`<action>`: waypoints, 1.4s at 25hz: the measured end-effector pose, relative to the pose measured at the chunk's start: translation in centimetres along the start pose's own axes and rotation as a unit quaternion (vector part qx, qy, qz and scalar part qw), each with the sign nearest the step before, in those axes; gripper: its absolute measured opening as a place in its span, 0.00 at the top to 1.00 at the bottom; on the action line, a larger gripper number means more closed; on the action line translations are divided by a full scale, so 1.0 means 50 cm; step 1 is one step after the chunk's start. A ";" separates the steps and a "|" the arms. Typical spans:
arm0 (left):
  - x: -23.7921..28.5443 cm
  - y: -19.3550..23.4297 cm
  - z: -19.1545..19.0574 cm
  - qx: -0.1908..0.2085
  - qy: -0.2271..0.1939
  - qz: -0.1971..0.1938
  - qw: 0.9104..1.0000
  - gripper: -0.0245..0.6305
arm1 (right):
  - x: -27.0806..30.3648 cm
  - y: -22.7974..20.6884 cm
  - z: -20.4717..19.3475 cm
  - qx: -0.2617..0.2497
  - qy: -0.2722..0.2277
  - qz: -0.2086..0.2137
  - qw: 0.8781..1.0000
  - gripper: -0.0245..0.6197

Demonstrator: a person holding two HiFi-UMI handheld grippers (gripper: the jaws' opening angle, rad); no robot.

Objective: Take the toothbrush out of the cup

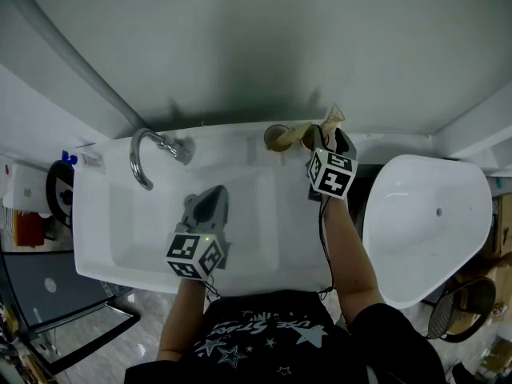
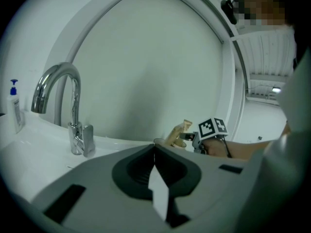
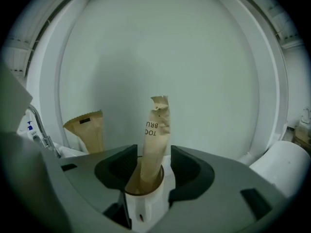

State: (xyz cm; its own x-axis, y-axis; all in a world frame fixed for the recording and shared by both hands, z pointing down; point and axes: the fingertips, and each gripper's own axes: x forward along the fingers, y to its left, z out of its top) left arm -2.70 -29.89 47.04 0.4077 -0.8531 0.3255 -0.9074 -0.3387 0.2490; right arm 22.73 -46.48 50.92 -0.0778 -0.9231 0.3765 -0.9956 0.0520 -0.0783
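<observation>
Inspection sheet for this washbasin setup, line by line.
Surface: white washbasin with a chrome tap on its back ledge.
Job's things: paper-wrapped toothbrush stands in the cup on the back ledge, not yet taken out.
Clutter: second paper packet left of it, base hidden; pump bottle at the ledge's left end.
Grippers: right gripper open, jaws on either side of the wrapped toothbrush; left gripper shut, empty, over the basin.
Cables: black cable along the right forearm.
Surroundings: white toilet to the right; pale wall behind.
</observation>
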 end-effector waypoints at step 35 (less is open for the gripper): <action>-0.104 -0.048 0.015 0.013 -0.020 -0.085 0.996 0.93 | -0.254 0.058 0.129 -0.040 -0.057 0.056 0.996 0.84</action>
State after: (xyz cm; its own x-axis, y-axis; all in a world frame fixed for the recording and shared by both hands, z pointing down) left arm -2.74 -24.95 44.05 0.5523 -0.7973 0.2435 -0.8278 -0.4902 0.2728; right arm 21.19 -37.03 39.96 -0.1876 -0.9467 0.2619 -0.9822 0.1837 -0.0394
